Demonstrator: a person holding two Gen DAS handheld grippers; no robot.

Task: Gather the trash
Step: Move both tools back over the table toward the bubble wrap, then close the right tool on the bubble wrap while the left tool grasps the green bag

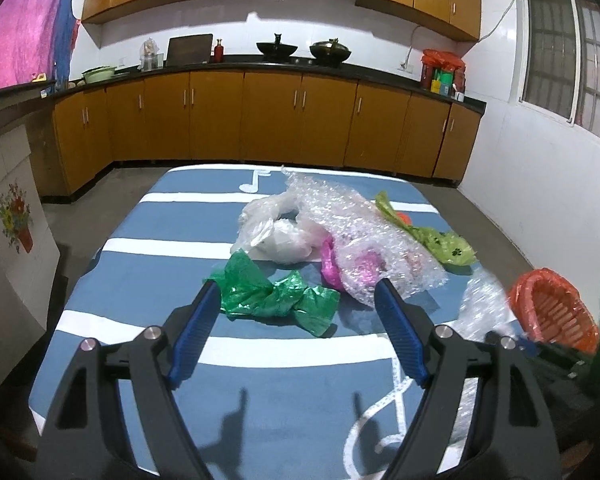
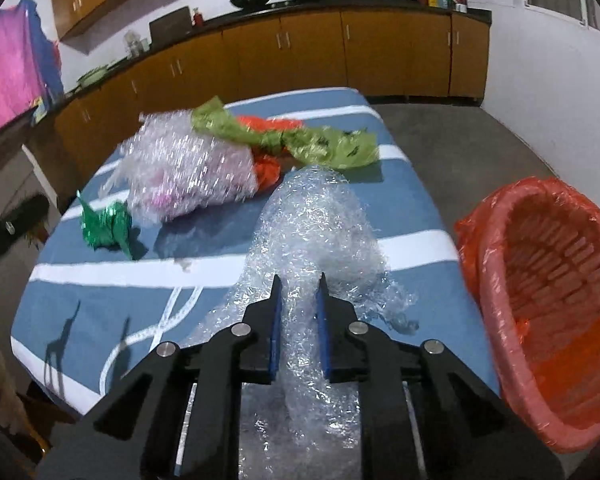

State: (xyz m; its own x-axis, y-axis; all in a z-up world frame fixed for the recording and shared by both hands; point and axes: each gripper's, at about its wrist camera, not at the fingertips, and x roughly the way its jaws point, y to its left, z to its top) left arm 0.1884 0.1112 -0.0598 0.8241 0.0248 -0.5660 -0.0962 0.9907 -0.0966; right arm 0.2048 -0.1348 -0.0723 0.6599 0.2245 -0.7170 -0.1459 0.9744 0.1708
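My right gripper (image 2: pixel 299 280) is shut on a clear bubble wrap piece (image 2: pixel 316 216) lying at the near right of the blue striped table (image 2: pixel 100 284). Just right of it stands a red basket lined with a red bag (image 2: pixel 548 300), also seen in the left wrist view as the red basket (image 1: pixel 556 312). My left gripper (image 1: pixel 296 286) is open, its fingers on either side of a crumpled green bag (image 1: pixel 276 300) without touching it. Behind lie a large bubble wrap sheet (image 1: pixel 356 224), a white bag (image 1: pixel 276 232), a pink bag (image 1: pixel 332 264) and a lime green bag (image 1: pixel 440 240).
An orange bag (image 2: pixel 268 168) lies under the lime green bag (image 2: pixel 300 136). Wooden cabinets with a black counter (image 1: pixel 260 68) run along the far wall, holding woks and bottles. Grey floor (image 2: pixel 460 152) lies to the right of the table. A white cabinet with a flower picture (image 1: pixel 12 216) stands at left.
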